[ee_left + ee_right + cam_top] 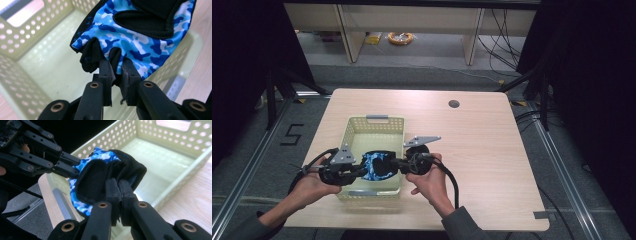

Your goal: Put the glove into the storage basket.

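Observation:
A fingerless glove (pixel 376 166) in blue camouflage with black trim hangs between both grippers, over the near part of a pale yellow perforated basket (pixel 357 127). My left gripper (pixel 362 171) is shut on the glove's finger end (pixel 117 57), with black fabric pinched between its pads. My right gripper (pixel 398 164) is shut on the glove's black cuff edge (pixel 125 170). In the right gripper view the left gripper (pixel 67 168) holds the glove's far side. The basket's floor (pixel 50 65) below the glove is bare.
The basket stands on a light wooden table (pixel 482 150) with a round hole (pixel 454 104) at the back right. The person's hands (pixel 312 187) come in at the near edge. Grey floor and cables lie beyond the table.

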Demonstrator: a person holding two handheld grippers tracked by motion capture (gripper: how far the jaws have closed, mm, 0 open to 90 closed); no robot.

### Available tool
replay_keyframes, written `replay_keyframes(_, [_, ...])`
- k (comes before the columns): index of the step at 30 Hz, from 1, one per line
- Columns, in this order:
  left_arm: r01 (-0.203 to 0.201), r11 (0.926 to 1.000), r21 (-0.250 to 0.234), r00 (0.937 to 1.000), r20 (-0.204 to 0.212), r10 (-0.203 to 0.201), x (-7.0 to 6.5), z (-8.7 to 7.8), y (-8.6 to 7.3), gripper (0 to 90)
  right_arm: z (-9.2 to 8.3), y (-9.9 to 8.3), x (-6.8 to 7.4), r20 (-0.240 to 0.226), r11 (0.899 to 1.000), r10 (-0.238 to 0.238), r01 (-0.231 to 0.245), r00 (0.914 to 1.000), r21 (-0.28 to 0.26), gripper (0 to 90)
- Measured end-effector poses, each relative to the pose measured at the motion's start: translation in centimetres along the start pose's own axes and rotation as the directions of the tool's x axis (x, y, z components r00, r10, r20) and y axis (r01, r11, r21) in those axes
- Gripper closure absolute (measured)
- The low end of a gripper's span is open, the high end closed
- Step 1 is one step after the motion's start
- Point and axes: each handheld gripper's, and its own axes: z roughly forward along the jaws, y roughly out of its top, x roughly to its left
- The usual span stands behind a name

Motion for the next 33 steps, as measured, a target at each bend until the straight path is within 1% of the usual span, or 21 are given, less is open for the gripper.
replay_keyframes(2, [0.018, 0.9997, 0.016, 0.9998, -0.002, -0.018, 0.4, 0.1, -0.5, 79.2, 1.1, 0.0, 0.2, -0.01, 1.0, 0.005, -0.005, 0.9999, 0.015, 88.6])
replay_keyframes(3, [0.011, 0.9993, 0.035, 0.9999, 0.008, -0.011, 0.7, 0.0, -0.7, 79.2, 1.1, 0.0, 0.2, -0.01, 1.0, 0.005, -0.005, 0.9999, 0.015, 88.6])
replay_keyframes(4, [0.029, 0.9989, 0.036, 0.9996, 0.006, -0.029, 0.8, 0.1, -0.9, 79.1, 1.5, 0.0, 0.3, -0.014, 1.0, 0.015, -0.015, 0.9998, 0.023, 88.6])
replay_keyframes(6, [0.019, 0.9978, 0.064, 0.9998, 0.008, -0.019, 1.1, 0.0, -1.4, 79.1, 2.3, 0.0, 0.5, -0.014, 0.999, 0.016, -0.016, 0.9998, 0.033, 88.6])
replay_keyframes(8, [0.031, 0.9963, 0.08, 0.9995, 0.008, -0.032, 1.3, 0.0, -1.8, 79.2, 3.1, 0.0, 0.6, -0.022, 0.999, 0.023, -0.022, 0.9995, 0.049, 88.6])
replay_keyframes(9, [0.015, 0.9948, 0.1, 0.9997, 0.019, -0.017, 1.6, -0.1, -2.0, 79.2, 3.5, 0.0, 0.6, -0.015, 0.999, 0.01, -0.009, 0.9998, 0.051, 88.6])
replay_keyframes(10, [0.03, 0.994, 0.105, 0.9993, 0.017, -0.032, 1.6, -0.2, -2.2, 79.2, 3.8, -0.1, 0.8, -0.017, 0.998, 0.018, -0.017, 0.9997, 0.056, 88.6])
replay_keyframes(12, [0.036, 0.994, 0.104, 0.9993, 0.011, -0.037, 1.7, -0.1, -2.6, 79.0, 4.5, -0.2, 0.9, -0.022, 0.997, 0.018, -0.016, 0.9996, 0.076, 88.5])
replay_keyframes(13, [0.011, 0.992, 0.126, 0.9997, 0.021, -0.014, 1.9, -0.3, -2.8, 79.0, 4.8, -0.4, 1.1, -0.021, 0.996, 0.021, -0.019, 0.9995, 0.087, 88.5])
replay_keyframes(15, [0.045, 0.9913, 0.123, 0.9987, 0.02, -0.048, 1.8, -0.1, -3.1, 78.9, 5.3, -0.6, 1.2, -0.017, 0.994, 0.023, -0.021, 0.9996, 0.11, 88.4])
replay_keyframes(16, [0.007, 0.9905, 0.137, 0.9998, 0.019, -0.01, 2.1, -0.2, -3.0, 78.8, 5.8, -0.8, 1.3, -0.011, 0.991, 0.017, -0.015, 0.9998, 0.131, 88.4])
replay_keyframes(18, [0.015, 0.9897, 0.143, 0.9996, 0.021, -0.018, 2.0, 0.1, -3.2, 78.7, 5.9, -0.8, 1.3, -0.009, 0.991, 0.014, -0.012, 0.9999, 0.134, 88.4])
replay_keyframes(19, [0.026, 0.9851, 0.17, 0.9987, 0.039, -0.033, 2.0, 0.2, -3.2, 78.4, 6.1, -0.9, 1.3, -0.007, 0.989, 0.011, -0.01, 0.9999, 0.146, 88.4])
replay_keyframes(21, [0.043, 0.9865, 0.158, 0.9985, 0.027, -0.048, 1.9, 0.6, -3.4, 77.0, 6.4, -1.1, 1.3, 0.005, 0.987, 0.007, -0.008, 1.0, 0.162, 88.3])
replay_keyframes(22, [0.037, 0.9858, 0.164, 0.9986, 0.03, -0.043, 1.9, 0.7, -3.4, 76.3, 6.3, -1.1, 1.4, 0.013, 0.981, 0.028, -0.03, 0.9995, 0.192, 88.3])
replay_keyframes(23, [0.008, 0.9844, 0.176, 0.9989, 0.044, -0.016, 2.1, 0.6, -3.3, 75.4, 6.3, -1.0, 1.3, 0.013, 0.982, 0.013, -0.015, 0.9998, 0.19, 88.3])
replay_keyframes(24, [0.005, 0.9838, 0.179, 0.9984, 0.055, -0.015, 2.1, 0.5, -3.2, 72.6, 6.4, -1.0, 1.4, 0.018, 0.979, 0.02, -0.023, 0.9996, 0.204, 88.3])
replay_keyframes(25, [0.01, 0.9855, 0.169, 0.9983, 0.055, -0.02, 2.0, 0.5, -3.1, 72.6, 6.4, -1.0, 1.4, 0.018, 0.979, 0.02, -0.023, 0.9996, 0.204, 88.3])
replay_keyframes(26, [0.009, 0.9896, 0.143, 0.9991, 0.04, -0.014, 1.9, 0.4, -3.0, 72.6, 6.5, -1.0, 1.3, 0.014, 0.981, -0.002, -0.001, 0.9999, 0.193, 88.3])
replay_keyframes(27, [-0.008, 0.9891, 0.147, 0.9989, 0.047, 0.001, 1.9, 0.3, -2.8, 71.0, 6.5, -0.9, 1.5, 0.02, 0.977, 0.005, -0.009, 0.9998, 0.212, 88.3])
replay_keyframes(33, [0.006, 0.9943, 0.106, 0.9996, 0.028, -0.009, 1.9, -0.7, -1.9, 65.4, 6.7, -0.8, 1.8, 0.037, 0.974, -0.037, 0.028, 0.9986, 0.226, 87.6])
